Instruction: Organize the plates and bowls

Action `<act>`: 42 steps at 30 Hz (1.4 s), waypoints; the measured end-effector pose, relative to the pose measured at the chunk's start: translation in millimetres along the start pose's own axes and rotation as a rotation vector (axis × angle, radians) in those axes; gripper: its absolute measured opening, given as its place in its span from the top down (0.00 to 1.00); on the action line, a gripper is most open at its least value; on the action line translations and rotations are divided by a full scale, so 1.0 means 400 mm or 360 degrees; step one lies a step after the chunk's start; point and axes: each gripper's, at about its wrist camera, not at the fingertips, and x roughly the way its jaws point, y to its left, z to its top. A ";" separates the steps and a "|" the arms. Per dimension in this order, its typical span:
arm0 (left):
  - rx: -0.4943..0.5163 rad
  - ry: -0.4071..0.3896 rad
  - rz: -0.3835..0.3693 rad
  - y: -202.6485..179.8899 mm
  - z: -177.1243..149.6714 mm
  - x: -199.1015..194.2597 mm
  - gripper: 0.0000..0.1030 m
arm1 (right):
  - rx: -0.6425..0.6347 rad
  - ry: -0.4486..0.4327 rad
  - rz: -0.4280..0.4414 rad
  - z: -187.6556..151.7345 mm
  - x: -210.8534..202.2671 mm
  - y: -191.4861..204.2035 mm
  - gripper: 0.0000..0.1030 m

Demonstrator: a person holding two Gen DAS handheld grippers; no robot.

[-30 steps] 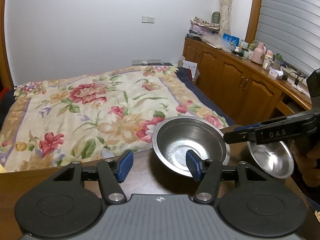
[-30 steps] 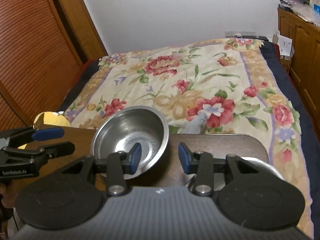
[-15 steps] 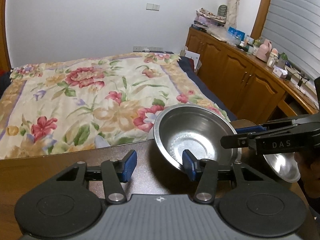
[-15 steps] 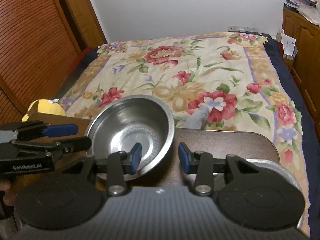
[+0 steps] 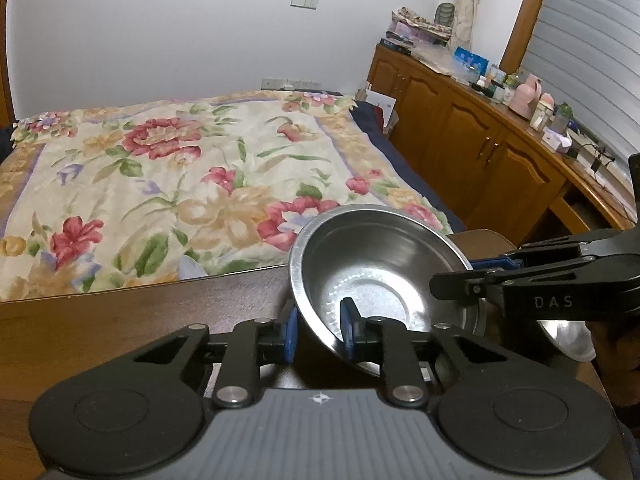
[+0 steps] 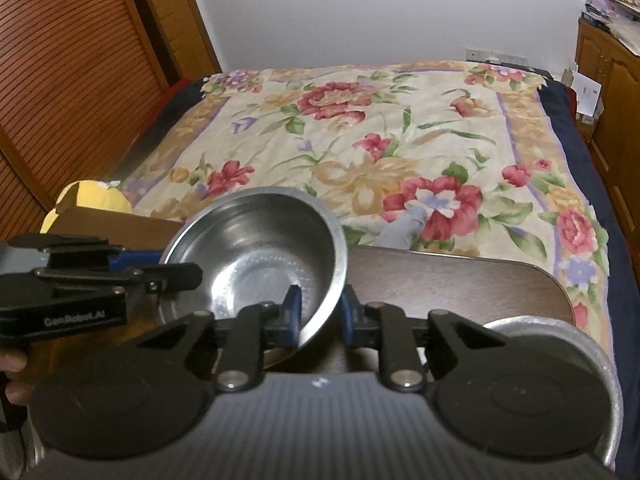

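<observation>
**Steel bowl gripped on both sides at the table's far edge**

The left gripper (image 5: 318, 334) is closed narrowly on the near-left rim of a steel bowl (image 5: 376, 276), one blue pad inside the wall and one outside; its jaws have just been closing. The right gripper (image 6: 318, 314) is clamped the same way on the bowl's opposite rim, its jaws likewise just closed in. The bowl is held tilted above the dark wooden table (image 5: 120, 320) and nothing is seen inside it. A second steel dish (image 5: 568, 336) lies just beside it, partly hidden. Bare tabletop is left on the left side. Beyond the table's far edge lies a flowered bedspread (image 5: 180, 176), with wooden cabinets (image 5: 460, 140) along the right wall.
</observation>
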 end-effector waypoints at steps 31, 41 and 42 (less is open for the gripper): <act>0.0143 -0.0169 -0.0025 -0.091 -0.020 -0.213 0.84 | 0.0114 -0.0218 -0.0020 -0.033 -0.163 0.034 0.87; 0.0180 -0.0224 -0.0036 -0.128 -0.068 -0.295 0.84 | 0.0080 -0.0279 -0.0060 -0.074 -0.240 0.068 0.87; 0.0180 -0.0227 -0.0037 -0.129 -0.072 -0.302 0.84 | 0.0075 -0.0283 -0.0062 -0.079 -0.246 0.072 0.87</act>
